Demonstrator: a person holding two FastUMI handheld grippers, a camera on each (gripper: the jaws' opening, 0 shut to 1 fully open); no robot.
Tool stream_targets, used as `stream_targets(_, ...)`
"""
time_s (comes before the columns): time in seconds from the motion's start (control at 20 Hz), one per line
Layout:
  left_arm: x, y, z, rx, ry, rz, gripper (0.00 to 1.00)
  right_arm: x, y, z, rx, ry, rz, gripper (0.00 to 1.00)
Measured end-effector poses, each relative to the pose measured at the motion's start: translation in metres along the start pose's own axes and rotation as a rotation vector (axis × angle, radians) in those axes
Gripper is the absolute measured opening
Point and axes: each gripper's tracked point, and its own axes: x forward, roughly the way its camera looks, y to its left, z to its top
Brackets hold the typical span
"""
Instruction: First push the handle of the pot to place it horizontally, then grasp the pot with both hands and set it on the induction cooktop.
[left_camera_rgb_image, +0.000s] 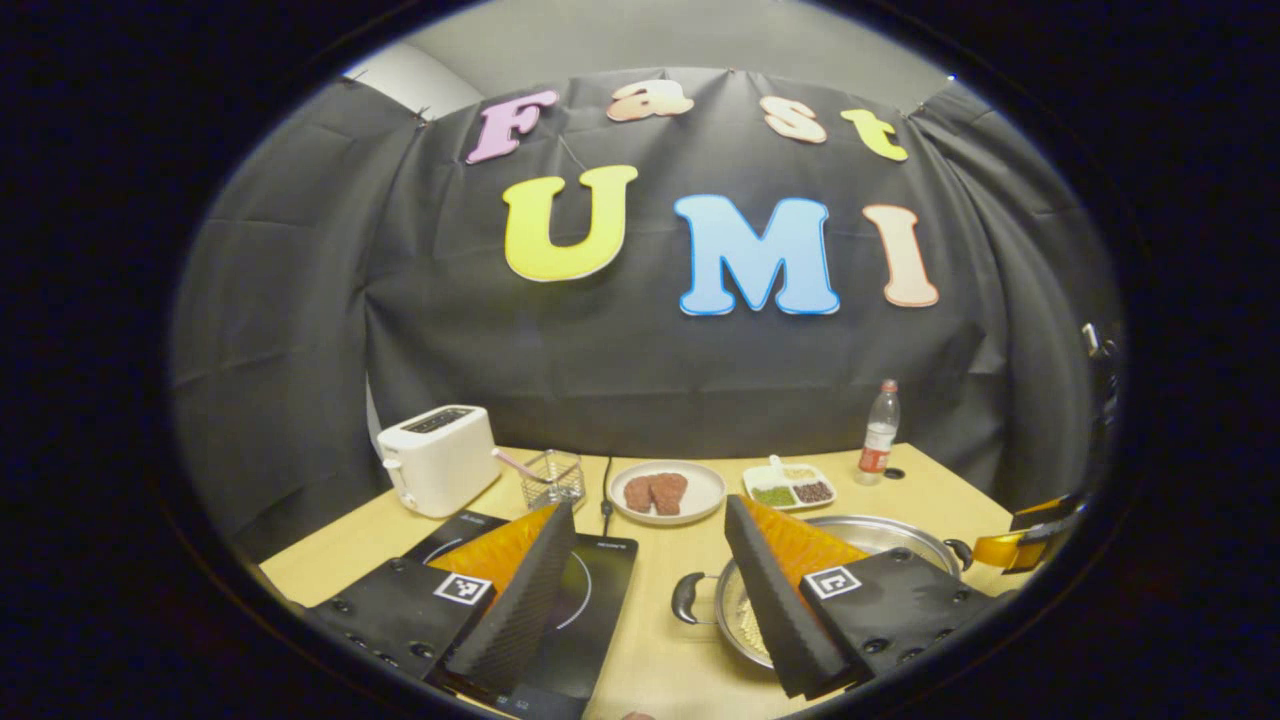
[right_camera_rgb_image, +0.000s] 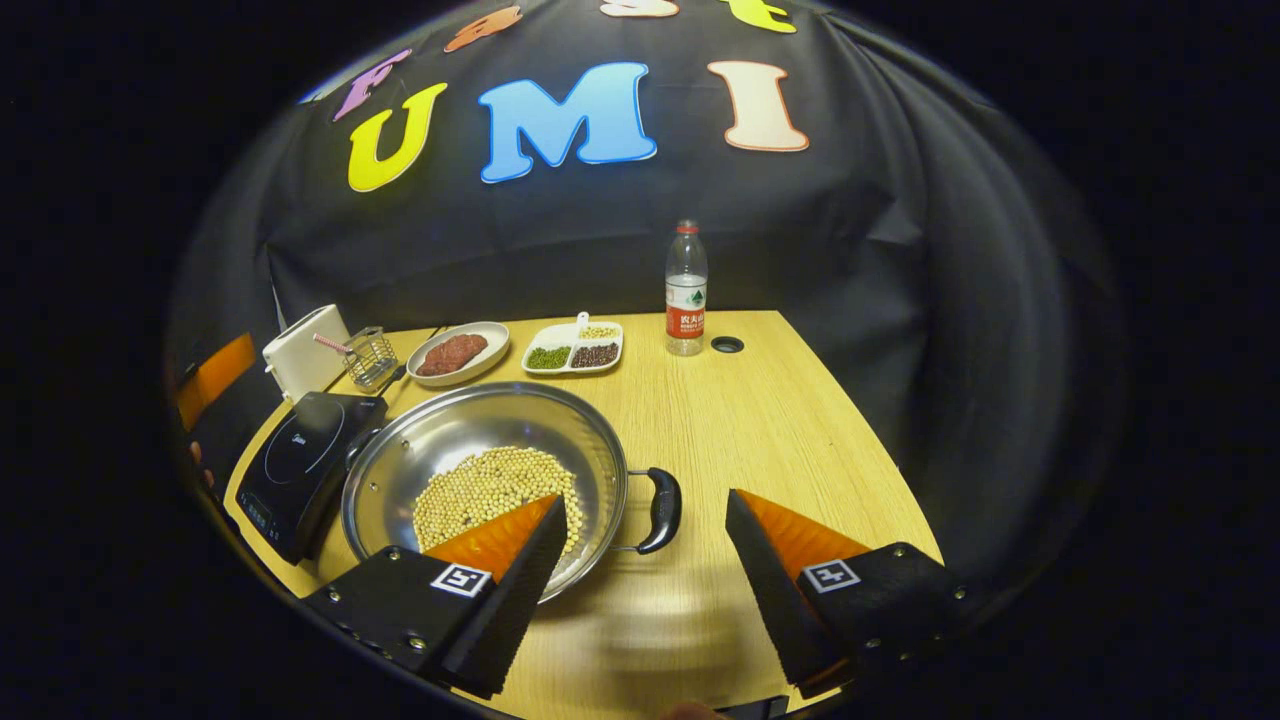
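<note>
Light wooden table: round steel pot of yellow beans beside flat black induction cooktop. Left gripper spread, unladen; right gripper spread before black side handle.

The pot is shiny silver with black handles. Pale yellow beans lie in it. The table is light wood with fine lines. At 9 o'clock from the pot, the cooktop is black. The toaster is white. The plate is white, with red-brown meat. The bottle is clear with a red cap and label.
</note>
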Motion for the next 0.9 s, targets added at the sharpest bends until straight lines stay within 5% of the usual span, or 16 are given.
stream_targets(0.35,0.043,-0.03,-0.08,-0.023,0.214,-0.086,0.98,0.022,0.006,0.001,0.003,-0.01,0.007,0.97)
stream_targets(0.8,0.068,-0.041,-0.152,-0.015,0.412,-0.105,0.94,0.052,-0.004,-0.021,-0.005,0.072,-0.011,0.98)
stream_targets(0.85,0.069,-0.041,-0.154,-0.014,0.425,-0.103,1.0,0.055,-0.006,-0.023,-0.005,0.083,-0.014,0.97)
stream_targets(0.9,0.071,-0.041,-0.159,-0.012,0.436,-0.099,0.93,0.058,-0.009,-0.027,-0.003,0.097,-0.018,0.97)
